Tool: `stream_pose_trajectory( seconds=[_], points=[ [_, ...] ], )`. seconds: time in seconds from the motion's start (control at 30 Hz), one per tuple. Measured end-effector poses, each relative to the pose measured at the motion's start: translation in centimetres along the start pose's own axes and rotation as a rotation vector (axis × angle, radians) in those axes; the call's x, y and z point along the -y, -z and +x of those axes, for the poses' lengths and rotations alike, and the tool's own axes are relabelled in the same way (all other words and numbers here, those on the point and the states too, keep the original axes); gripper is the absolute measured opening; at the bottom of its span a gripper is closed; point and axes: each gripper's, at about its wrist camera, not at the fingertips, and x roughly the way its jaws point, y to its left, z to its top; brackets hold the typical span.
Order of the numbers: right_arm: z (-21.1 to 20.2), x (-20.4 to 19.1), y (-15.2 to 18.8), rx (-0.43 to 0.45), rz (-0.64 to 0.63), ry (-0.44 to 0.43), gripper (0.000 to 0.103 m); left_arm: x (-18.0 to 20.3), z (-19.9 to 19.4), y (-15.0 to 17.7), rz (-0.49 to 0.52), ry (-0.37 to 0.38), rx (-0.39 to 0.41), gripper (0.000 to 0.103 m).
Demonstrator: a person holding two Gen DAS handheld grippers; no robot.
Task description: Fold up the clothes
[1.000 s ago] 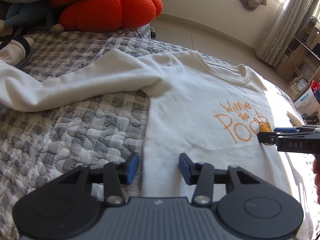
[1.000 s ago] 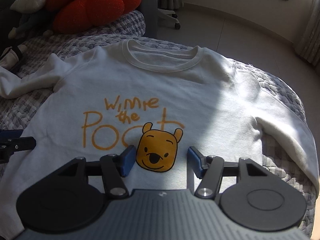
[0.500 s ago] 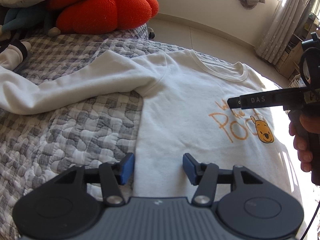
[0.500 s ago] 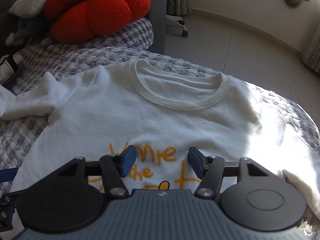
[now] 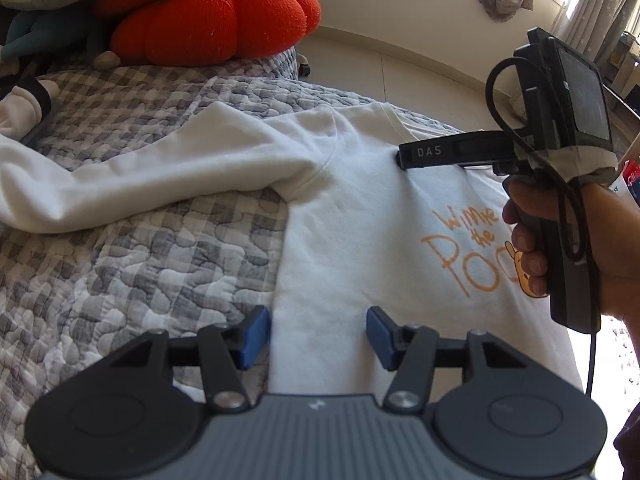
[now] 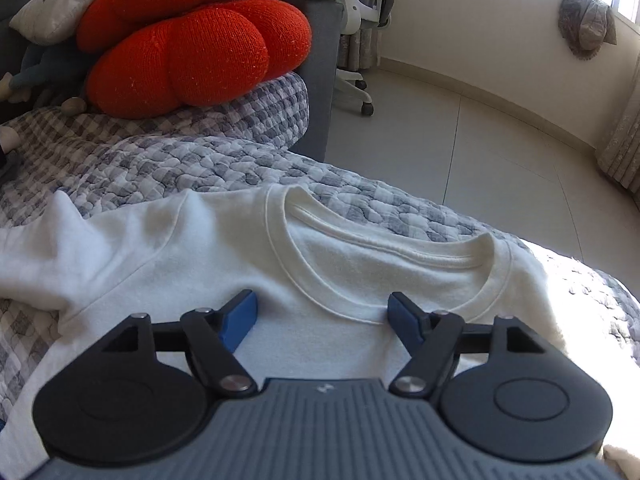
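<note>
red knitted cushion (image 6: 192, 52), grey checked quilt (image 5: 140, 280), office chair (image 6: 356, 20), curtain (image 6: 624, 136)

Both hand-held grippers (image 5: 318, 334) (image 6: 322, 316) open, empty.

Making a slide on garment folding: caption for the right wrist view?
Open right gripper poised over the collar of a white sweatshirt spread on a checked quilt.
</note>
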Motion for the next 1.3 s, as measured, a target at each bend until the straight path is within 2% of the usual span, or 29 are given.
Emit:
stream_pose_trajectory(
  seconds=[0.17,0.27,0.4,0.47,0.57,0.7,0.8,0.9,1.07,1.3],
  points=[
    [-1.1,0.3,-0.5,0.021,0.024,0.009,0.076,-0.9,0.0,-0.4,-0.041,0.009,-0.007,0.056],
    [-2.8,0.1,-0.3,0.03,-0.007,-0.035,0.076,-1.3,-0.2,-0.6,-0.067,0.011,-0.006,0.056],
    [-4.2,-0.4,0.7,-0.034,-0.046,-0.106,0.076,-1.7,-0.2,-0.9,-0.089,0.014,-0.008,0.056],
    [-4.3,-0.5,1.8,-0.075,-0.059,-0.13,0.076,-1.8,-0.1,-0.9,-0.089,0.009,-0.007,0.056],
    [-4.3,-0.4,3.9,-0.055,-0.07,-0.132,0.08,-1.8,0.4,-0.9,-0.071,-0.014,-0.004,0.056],
    [-5.8,0.0,4.4,-0.07,-0.08,-0.14,0.08,-1.8,0.4,-0.9,-0.038,-0.037,0.012,0.056],
    [-6.8,0.8,5.6,-0.09,-0.088,-0.15,0.08,-1.9,0.4,-1.0,-0.042,-0.035,0.012,0.056],
    [-7.5,2.0,7.2,-0.074,-0.083,-0.164,0.08,-1.8,0.4,-0.8,-0.029,-0.038,0.015,0.057],
    [-8.8,3.5,8.0,-0.105,-0.062,-0.159,0.08,-1.4,0.5,-0.7,-0.005,-0.052,0.023,0.059],
    [-10.3,7.5,10.1,-0.105,-0.044,-0.169,0.082,-1.5,0.5,-0.7,0.0,-0.052,0.026,0.059]
  ],
)
